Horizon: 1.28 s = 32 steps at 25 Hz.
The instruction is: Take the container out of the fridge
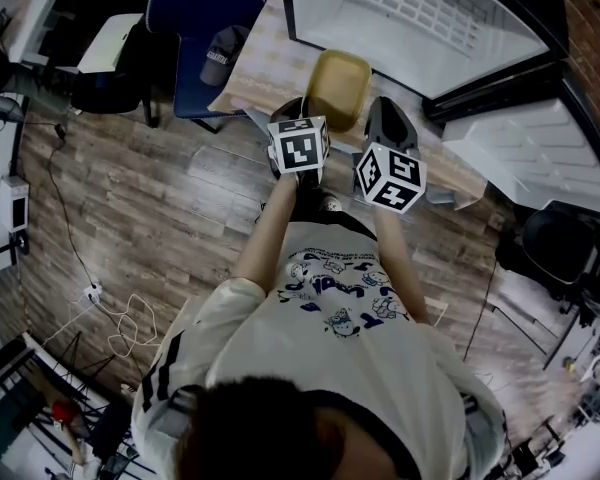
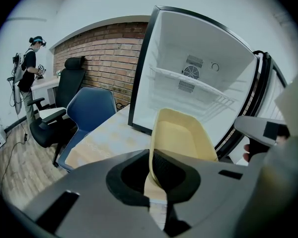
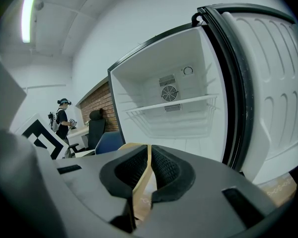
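Container point(image 1: 342, 86) pinched in left claw point(image 2: 151, 176), right claw point(image 3: 142, 178).

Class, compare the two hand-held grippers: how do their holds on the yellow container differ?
The left hand-held gripper clamps the yellow container by its left rim, the right hand-held gripper by its right rim. The left's view shows the container's hollow; the right's shows only rim, edge-on. Both are shut on it.

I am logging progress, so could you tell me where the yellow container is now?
Head view, top centre: the yellow container is outside the open fridge, above the table, its rim clamped by the left gripper and right gripper.
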Each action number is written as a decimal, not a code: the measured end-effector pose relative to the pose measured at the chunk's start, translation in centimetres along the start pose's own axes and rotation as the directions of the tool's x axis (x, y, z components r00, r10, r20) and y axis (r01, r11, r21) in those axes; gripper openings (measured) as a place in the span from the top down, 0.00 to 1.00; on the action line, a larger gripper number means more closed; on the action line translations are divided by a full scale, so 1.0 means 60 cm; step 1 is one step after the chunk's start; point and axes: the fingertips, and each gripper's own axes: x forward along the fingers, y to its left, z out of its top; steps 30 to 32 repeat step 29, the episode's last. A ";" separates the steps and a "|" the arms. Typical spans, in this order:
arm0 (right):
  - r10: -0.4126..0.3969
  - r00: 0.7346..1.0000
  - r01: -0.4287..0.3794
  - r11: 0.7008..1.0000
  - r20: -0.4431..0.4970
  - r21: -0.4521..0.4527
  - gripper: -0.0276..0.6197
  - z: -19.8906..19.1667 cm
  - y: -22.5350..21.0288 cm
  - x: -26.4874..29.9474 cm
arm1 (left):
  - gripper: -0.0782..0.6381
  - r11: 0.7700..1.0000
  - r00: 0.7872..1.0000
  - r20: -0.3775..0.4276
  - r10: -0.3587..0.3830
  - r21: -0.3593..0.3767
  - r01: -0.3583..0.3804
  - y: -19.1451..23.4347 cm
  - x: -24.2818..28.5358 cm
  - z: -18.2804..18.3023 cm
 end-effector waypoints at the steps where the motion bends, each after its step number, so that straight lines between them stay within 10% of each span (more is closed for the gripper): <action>1: 0.001 1.000 -0.001 1.000 -0.002 -0.001 0.89 -0.001 0.000 -0.002 | 0.85 1.000 1.000 0.001 0.001 0.000 -0.001 -0.001 -0.002 -0.001; 32: 0.005 1.000 -0.005 1.000 -0.014 -0.002 0.89 -0.005 -0.006 -0.019 | 0.85 1.000 1.000 0.010 0.013 0.008 -0.013 -0.014 -0.019 -0.009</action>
